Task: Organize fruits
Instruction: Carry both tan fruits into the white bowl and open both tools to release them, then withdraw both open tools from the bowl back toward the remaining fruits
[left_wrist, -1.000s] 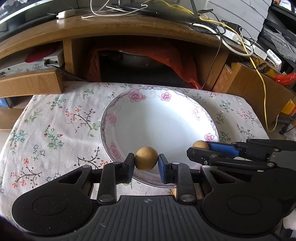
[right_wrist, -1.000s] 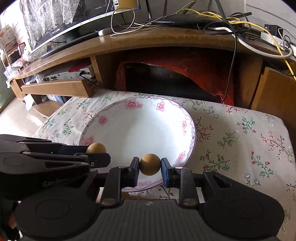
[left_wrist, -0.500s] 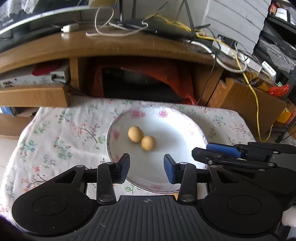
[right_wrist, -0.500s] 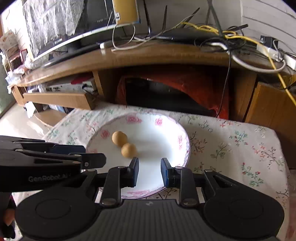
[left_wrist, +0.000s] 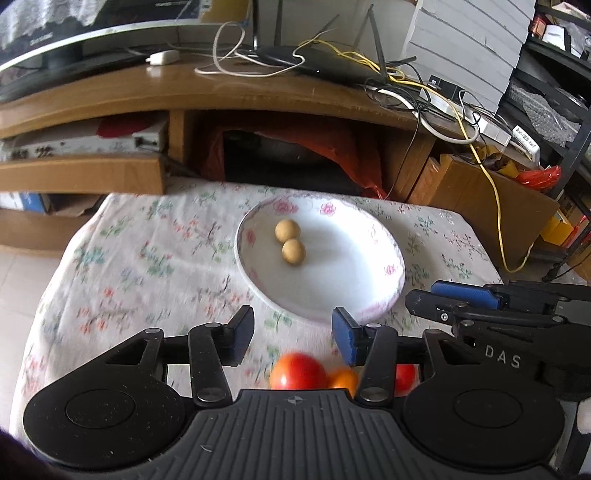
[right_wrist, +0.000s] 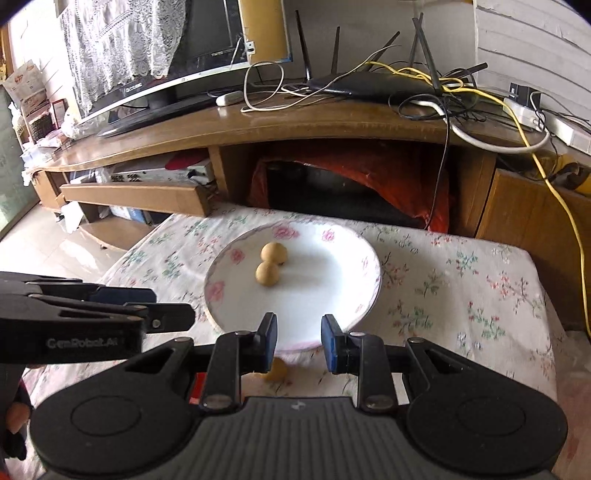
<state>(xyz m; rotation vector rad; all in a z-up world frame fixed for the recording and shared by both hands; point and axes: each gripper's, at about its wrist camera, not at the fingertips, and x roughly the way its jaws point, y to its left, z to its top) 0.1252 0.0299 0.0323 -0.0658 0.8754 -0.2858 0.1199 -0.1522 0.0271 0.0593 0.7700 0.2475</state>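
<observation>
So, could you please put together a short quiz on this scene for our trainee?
1. True or false: the left gripper is shut on a fruit.
2. How many tan fruits lie in the plate?
A. one
B. two
C. four
3. Fill in: near the plate's front edge, close to the left gripper, lies a red ____.

Key: 1. False; both it and the right gripper are open and empty. 2. B; the two touch each other. 3. Tomato, by its look; it sits on the floral cloth with other red and orange fruit.
</observation>
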